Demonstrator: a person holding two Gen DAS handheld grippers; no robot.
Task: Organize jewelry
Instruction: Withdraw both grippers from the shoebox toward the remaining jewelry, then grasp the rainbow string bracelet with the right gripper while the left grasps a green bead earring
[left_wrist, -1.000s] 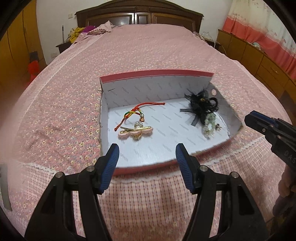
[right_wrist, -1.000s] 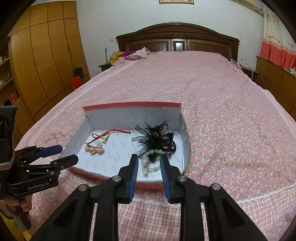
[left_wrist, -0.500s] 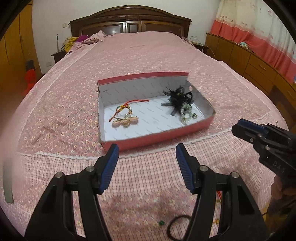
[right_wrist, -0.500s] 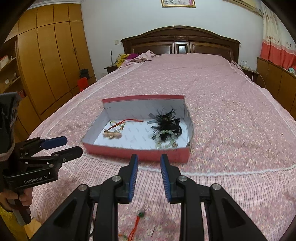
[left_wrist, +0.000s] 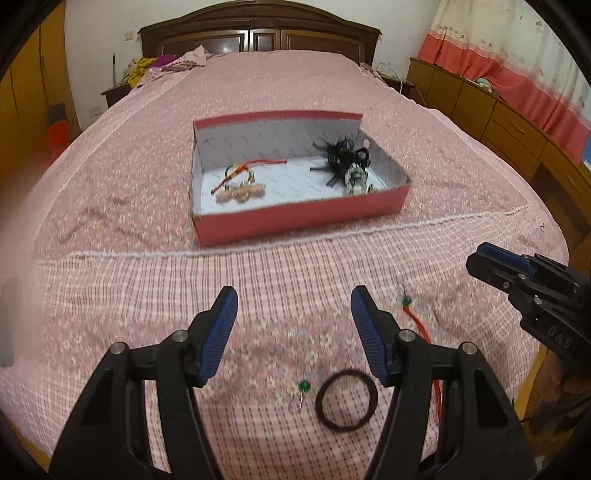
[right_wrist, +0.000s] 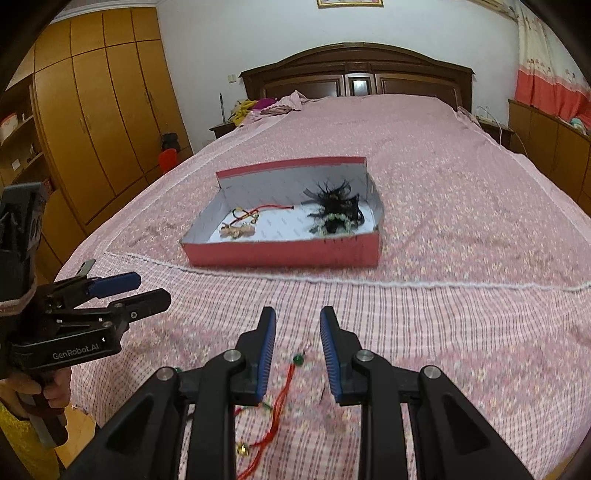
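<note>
Left wrist | hair tie (left_wrist: 346, 400) on bed (left_wrist: 110, 280), six o'clock below half-open, empty left fingers (left_wrist: 221, 328) | right fingers (right_wrist: 266, 347) narrowly parted, empty, red cord (right_wrist: 284, 391) beneath

We're looking up a pink floral bedspread (right_wrist: 461, 206) to a dark wooden headboard (right_wrist: 354, 79), orange wardrobes (right_wrist: 92, 122) off left, low cabinets (left_wrist: 491, 114) under a red-banded curtain (left_wrist: 532, 74) right.

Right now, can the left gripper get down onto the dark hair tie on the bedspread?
Probably yes. The left gripper is open and empty, and the hair tie lies flat just below it. Only a small green earring lies close beside it.
</note>
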